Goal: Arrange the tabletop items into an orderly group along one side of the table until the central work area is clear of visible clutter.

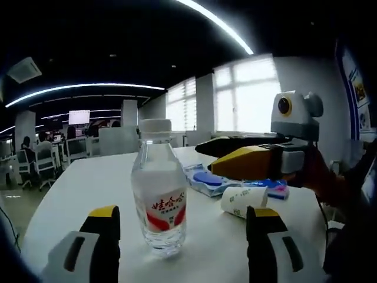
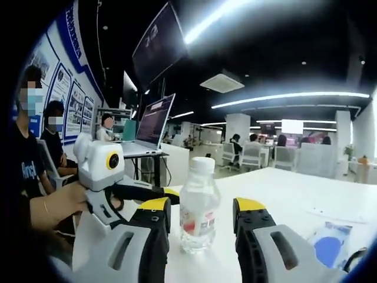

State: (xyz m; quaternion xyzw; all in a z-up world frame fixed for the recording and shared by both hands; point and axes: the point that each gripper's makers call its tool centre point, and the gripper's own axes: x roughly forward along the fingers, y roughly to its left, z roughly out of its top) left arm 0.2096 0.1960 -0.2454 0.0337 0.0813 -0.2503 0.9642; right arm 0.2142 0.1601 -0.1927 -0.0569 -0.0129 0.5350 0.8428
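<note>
The water bottle (image 1: 159, 188) stands upright on the white desk (image 1: 88, 188), cap on, its red label facing the left gripper view. Both tongs are aimed at it from opposite sides: the left tongs (image 1: 184, 236) are apart with the bottle just ahead of the gap, and the right tongs (image 2: 200, 227) are also apart, the bottle (image 2: 198, 206) framed between the yellow tips but not yet clamped. Behind the bottle, in the left gripper view, a paper cup (image 1: 243, 201) lies on its side near a flat blue packet (image 1: 207, 180).

The step in hand looks like picking up the bottle. One pair of tongs should advance, close on the body below the shoulder and carry it upright to the desk's edge; the other should back off to avoid a clash.
</note>
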